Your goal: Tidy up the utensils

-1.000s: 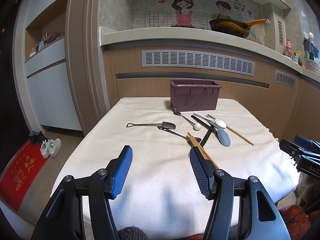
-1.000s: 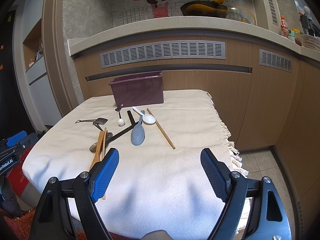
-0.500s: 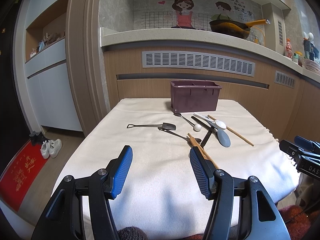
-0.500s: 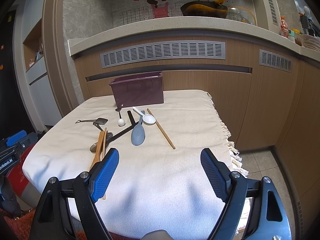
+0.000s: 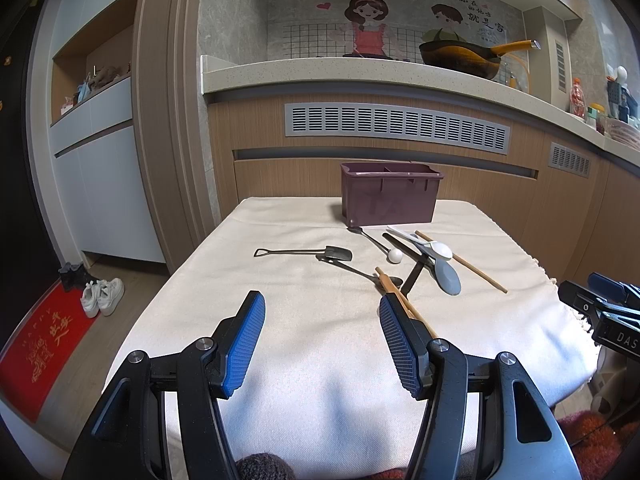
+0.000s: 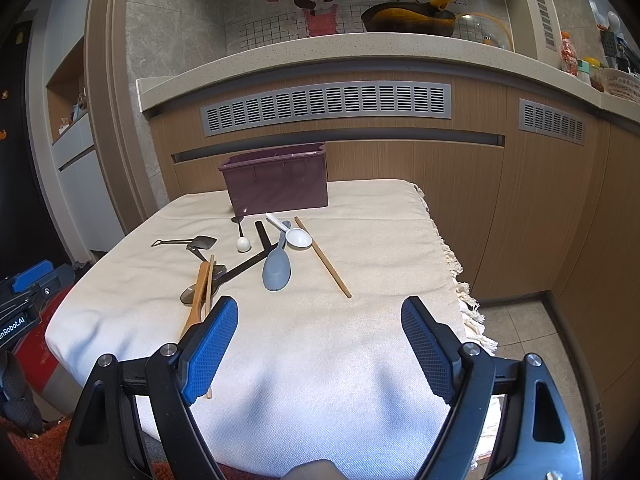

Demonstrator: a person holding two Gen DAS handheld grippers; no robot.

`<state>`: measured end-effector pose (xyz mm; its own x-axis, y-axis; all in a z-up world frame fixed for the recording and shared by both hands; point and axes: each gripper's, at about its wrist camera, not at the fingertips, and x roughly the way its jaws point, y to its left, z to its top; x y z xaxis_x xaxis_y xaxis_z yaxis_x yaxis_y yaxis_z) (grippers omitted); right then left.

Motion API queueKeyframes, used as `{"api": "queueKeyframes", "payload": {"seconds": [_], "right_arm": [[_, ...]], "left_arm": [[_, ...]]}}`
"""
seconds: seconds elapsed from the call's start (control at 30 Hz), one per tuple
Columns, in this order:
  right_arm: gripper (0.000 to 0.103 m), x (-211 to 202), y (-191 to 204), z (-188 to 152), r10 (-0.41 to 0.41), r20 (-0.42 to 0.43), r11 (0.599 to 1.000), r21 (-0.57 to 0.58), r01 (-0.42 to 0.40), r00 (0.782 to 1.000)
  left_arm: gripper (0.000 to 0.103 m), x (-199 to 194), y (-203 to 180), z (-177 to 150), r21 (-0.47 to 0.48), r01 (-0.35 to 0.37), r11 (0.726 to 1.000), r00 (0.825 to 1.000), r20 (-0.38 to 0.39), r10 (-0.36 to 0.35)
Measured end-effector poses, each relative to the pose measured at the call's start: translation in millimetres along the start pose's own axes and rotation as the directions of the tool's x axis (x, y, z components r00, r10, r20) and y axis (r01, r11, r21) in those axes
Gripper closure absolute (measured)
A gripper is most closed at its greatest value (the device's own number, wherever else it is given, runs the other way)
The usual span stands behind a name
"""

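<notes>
A: Cream cloth covers the table in the left wrist view. What sits on it?

B: A dark purple plastic bin stands at the far end, upright, with a divider visible inside. In front of it lies a loose scatter of utensils. A small dark metal shovel-shaped spoon lies apart on the left. To its right are a thin spoon with a white ball end, a white scoop resting over a grey rice paddle, and a single wooden chopstick furthest right.

A: And the left gripper?

B: It hovers over the near cloth, jaws spread wide, nothing between the blue pads. A wooden handle runs behind its right finger; whether they touch is hard to tell.

A: What does the right wrist view add?

B: The same purple bin at the far end, utensils spread before it. The grey paddle and white scoop sit mid-table, the chopstick just to their right. A wooden spoon and a second chopstick lie side by side over a dark metal spoon, near the left finger.

A: The right gripper?

B: Also spread wide and empty, above the near edge of the cloth.
</notes>
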<state>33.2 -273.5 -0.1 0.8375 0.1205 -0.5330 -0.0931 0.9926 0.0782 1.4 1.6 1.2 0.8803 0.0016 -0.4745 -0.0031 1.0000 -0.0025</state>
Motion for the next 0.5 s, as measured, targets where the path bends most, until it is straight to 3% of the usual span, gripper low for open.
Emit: {"api": "queueKeyframes", "payload": {"seconds": [0.5], "right_arm": [[0.021,2.8,1.3,0.2,0.014,-0.010,1.000,-0.006,-0.014,1.000]], "left_arm": [[0.043,8.5,2.2,5.2,0.004,0.028,1.000,0.999,-0.028,-0.028]]}}
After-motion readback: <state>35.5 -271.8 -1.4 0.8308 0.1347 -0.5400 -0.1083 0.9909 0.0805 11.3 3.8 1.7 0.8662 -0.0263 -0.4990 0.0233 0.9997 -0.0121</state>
